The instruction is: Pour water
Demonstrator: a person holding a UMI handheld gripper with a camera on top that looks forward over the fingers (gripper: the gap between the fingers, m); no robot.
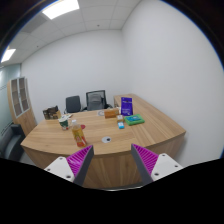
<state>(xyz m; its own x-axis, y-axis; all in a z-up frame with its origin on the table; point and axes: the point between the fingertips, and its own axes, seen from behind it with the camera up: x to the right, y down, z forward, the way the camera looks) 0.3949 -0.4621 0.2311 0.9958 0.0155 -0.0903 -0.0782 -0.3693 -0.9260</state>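
White walls and a panel ceiling with bright lamps [60, 8] enclose a meeting room, and we see it from well above the big wooden table [100, 140]. Behind the table stand two dark office chairs [85, 101], and a wooden cabinet [20, 100] is at the wall beside them. On the table we see a green flat thing [134, 121], an orange box [110, 113] and a purple upright card [126, 103]. Nearer to the cabinet side stands a small group of bottles or cups [70, 125], too small for us to say which holds the water. Our gripper [112, 160] is open, its fingers wide apart with nothing between them, well apart from these things.
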